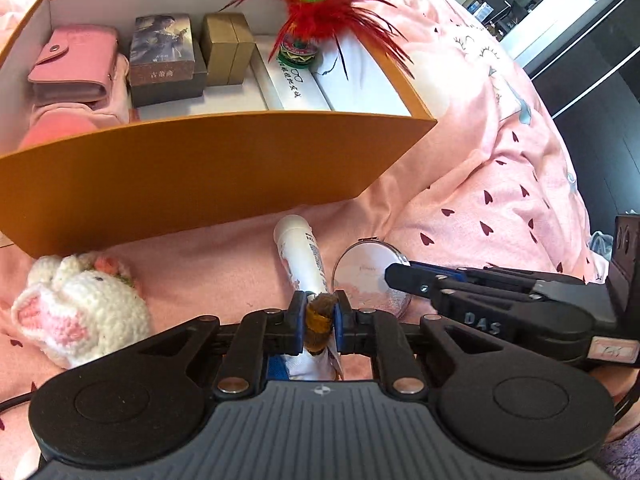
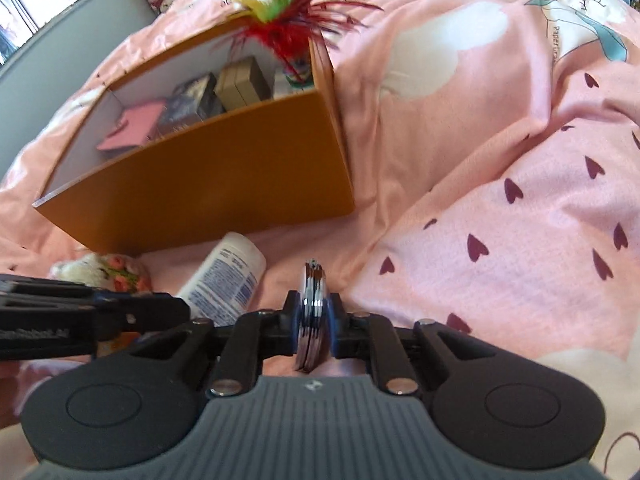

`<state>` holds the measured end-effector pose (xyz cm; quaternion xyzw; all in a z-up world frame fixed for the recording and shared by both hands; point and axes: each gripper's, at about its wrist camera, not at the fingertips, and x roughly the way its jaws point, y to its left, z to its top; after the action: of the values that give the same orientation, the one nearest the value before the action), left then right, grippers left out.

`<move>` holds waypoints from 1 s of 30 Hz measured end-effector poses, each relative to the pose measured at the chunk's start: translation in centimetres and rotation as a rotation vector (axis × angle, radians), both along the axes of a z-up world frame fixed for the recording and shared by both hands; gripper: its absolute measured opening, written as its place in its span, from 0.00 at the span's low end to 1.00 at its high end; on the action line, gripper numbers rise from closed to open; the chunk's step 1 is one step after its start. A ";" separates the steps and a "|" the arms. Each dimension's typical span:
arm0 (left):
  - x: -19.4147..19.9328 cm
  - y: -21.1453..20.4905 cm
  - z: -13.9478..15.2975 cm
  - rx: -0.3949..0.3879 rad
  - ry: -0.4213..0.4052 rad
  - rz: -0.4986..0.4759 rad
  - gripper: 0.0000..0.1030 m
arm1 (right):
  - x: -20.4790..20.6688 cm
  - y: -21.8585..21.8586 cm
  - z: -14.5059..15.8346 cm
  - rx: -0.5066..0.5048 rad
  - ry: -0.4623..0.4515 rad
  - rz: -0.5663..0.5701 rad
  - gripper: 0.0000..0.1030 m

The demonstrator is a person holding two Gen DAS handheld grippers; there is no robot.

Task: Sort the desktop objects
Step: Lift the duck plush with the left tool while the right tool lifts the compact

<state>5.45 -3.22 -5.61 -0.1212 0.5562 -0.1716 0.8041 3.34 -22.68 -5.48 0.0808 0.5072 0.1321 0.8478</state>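
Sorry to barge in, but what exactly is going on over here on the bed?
A person with a handheld gripper in each hand is tidying small items into the orange box on the pink bedspread. The left gripper is shut on a white tube at its brown end, and the right gripper is shut on a round compact mirror, held edge-on. A knitted bunny lies on the bedspread beside the box. A wallet, small boxes and a feather shuttlecock are already inside.

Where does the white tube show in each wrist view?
Left wrist: white tube, bottom centre, running up from the left gripper, which is shut on its brown end.
Right wrist: white tube, lower left, partly behind that gripper's finger.
Shared landmark: orange box.
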 end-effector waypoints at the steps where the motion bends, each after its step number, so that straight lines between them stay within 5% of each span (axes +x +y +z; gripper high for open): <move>1: 0.1 -0.3 -0.2 0.007 -0.004 -0.005 0.15 | 0.3 0.1 -0.4 0.012 0.010 -0.003 0.18; 19: -0.6 -4.4 -2.2 0.113 0.035 -0.212 0.31 | 0.7 0.0 -1.7 0.069 0.044 -0.020 0.17; 23: -1.1 -4.3 -2.0 0.145 0.014 -0.199 0.18 | 0.7 0.0 -1.6 0.067 0.041 -0.020 0.17; 30: -2.3 -2.8 0.4 0.167 -0.114 -0.112 0.11 | 0.5 0.3 -1.2 0.060 0.021 -0.011 0.16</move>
<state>3.13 -6.00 -5.21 -0.0124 0.5280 -0.1759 0.8308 3.87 -22.41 -6.70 0.1103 0.5113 0.1416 0.8404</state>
